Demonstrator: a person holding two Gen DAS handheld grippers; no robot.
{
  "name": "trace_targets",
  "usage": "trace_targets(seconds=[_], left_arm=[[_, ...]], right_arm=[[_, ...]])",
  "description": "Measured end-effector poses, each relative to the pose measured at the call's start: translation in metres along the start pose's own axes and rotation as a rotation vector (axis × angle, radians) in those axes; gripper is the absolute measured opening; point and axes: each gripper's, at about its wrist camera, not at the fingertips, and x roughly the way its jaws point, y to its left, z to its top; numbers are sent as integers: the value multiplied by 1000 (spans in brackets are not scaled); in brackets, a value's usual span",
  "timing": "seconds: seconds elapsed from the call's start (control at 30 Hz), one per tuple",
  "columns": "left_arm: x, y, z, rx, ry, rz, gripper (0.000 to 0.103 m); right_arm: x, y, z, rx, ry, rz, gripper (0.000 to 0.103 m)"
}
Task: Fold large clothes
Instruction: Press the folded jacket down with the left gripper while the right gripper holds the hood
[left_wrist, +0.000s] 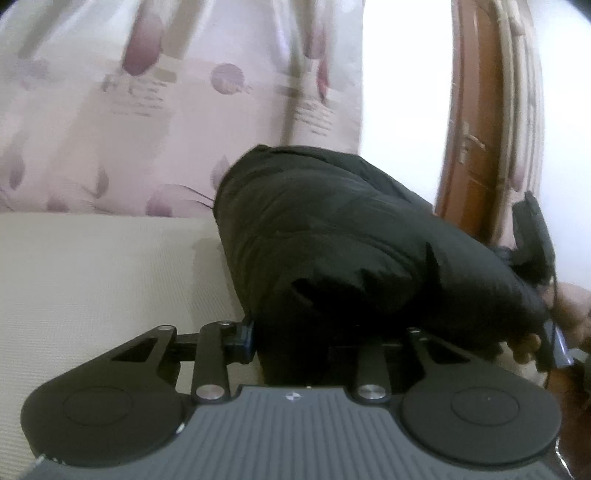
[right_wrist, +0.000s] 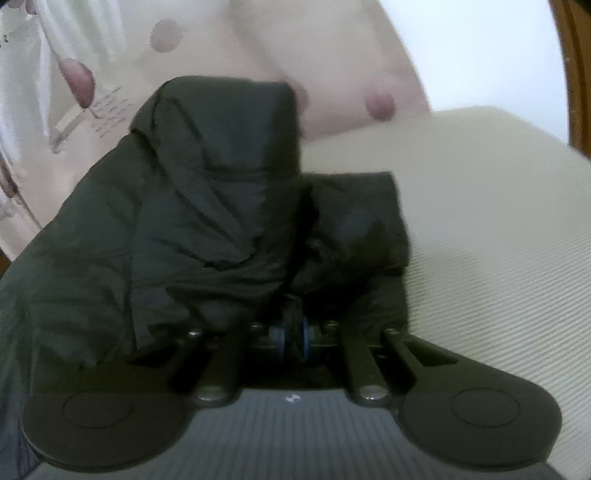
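Garment: I see the black padded jacket (left_wrist: 354, 236) bundled at frame centre in both views, lying on the cream ribbed mattress (left_wrist: 92, 280).
Left tongs (left_wrist: 325, 332): my jaws stand wide; jacket fabric fills the gap, grip not confirmable.
Right tongs (right_wrist: 291, 334): my jaws nearly closed, pinching a jacket fold.
Background: floral curtain (left_wrist: 147, 110), upper left.
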Motion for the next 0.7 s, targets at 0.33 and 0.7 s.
trace_targets(seconds=[0.33, 0.7], left_arm=[[-77, 52, -25, 17, 40, 174, 32], [-92, 63, -30, -8, 6, 145, 38]], right_arm=[[43, 84, -10, -59, 35, 220, 9], [29, 103, 49, 79, 72, 292, 81]])
